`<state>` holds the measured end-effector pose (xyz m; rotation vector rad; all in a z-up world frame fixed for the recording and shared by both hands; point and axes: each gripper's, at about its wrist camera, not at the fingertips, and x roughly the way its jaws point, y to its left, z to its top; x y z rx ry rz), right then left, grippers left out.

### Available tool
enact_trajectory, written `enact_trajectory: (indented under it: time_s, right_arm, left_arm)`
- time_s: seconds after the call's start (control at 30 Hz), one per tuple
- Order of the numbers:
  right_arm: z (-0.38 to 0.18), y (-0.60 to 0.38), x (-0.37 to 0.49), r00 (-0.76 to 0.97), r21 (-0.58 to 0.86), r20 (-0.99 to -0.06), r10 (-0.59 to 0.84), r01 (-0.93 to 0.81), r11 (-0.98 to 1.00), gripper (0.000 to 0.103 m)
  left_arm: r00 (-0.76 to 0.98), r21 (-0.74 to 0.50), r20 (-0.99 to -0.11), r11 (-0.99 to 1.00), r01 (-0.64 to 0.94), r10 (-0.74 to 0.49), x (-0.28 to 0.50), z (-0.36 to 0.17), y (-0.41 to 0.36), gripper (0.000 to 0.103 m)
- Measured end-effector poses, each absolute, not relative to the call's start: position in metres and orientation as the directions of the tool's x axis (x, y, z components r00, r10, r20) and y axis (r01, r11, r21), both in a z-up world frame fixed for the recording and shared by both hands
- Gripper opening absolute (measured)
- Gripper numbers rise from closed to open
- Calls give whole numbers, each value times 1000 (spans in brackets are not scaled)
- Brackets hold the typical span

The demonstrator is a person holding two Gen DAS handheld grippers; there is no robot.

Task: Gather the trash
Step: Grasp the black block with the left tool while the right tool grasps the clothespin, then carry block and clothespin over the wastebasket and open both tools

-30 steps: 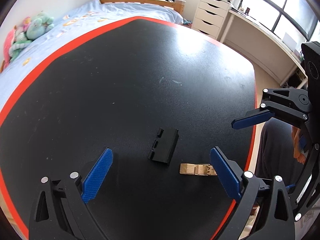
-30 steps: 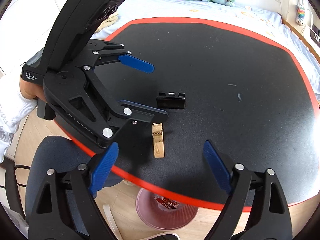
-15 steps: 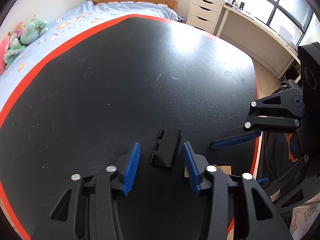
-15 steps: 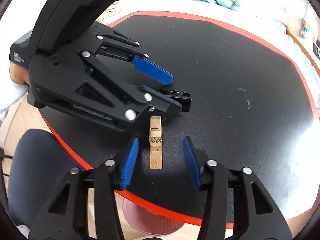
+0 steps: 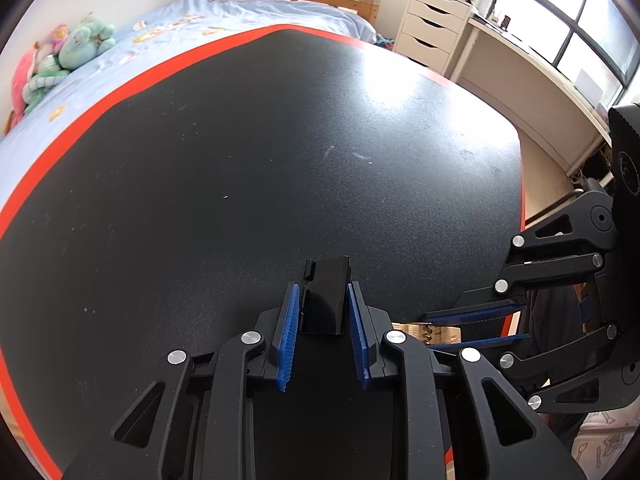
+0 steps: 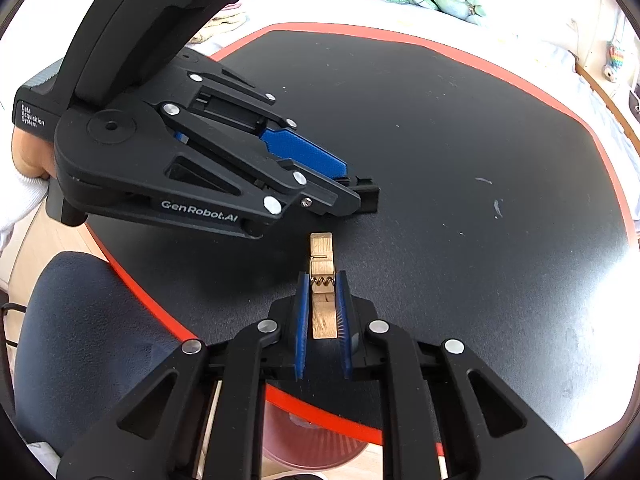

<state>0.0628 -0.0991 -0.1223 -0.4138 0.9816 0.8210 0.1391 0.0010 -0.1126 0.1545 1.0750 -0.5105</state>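
Observation:
A black plastic clip (image 5: 326, 292) lies on the black table (image 5: 240, 160) near its front edge. My left gripper (image 5: 323, 294) is shut on the black plastic clip, blue pads against both its sides. In the right wrist view the clip's end (image 6: 366, 196) pokes out past the left gripper (image 6: 340, 188). A wooden clothespin (image 6: 322, 280) lies just in front of it. My right gripper (image 6: 322, 284) is shut on the wooden clothespin at its spring. In the left wrist view the clothespin (image 5: 420, 330) shows between the right gripper's fingers (image 5: 472, 314).
The table has a red rim (image 6: 152, 300). A pink bin (image 6: 316, 440) stands on the floor below the front edge, beside a dark chair seat (image 6: 88, 340). A bed (image 5: 120, 48) with plush toys (image 5: 60, 60) lies beyond the table. Drawers (image 5: 432, 28) stand at the back right.
Both grippers have moved forward and closed: the left from wide open onto the black clip, the right from wide open onto the clothespin.

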Motion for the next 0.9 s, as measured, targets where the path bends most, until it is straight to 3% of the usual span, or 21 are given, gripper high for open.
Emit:
enact_trajectory:
  time_s: [0.9]
  right_arm:
    - [-41,-183,31,372,64,-798,473,-729,682,12]
  left_arm:
    - [530,-124,-805,949,289,-267,36,-37,-36,23]
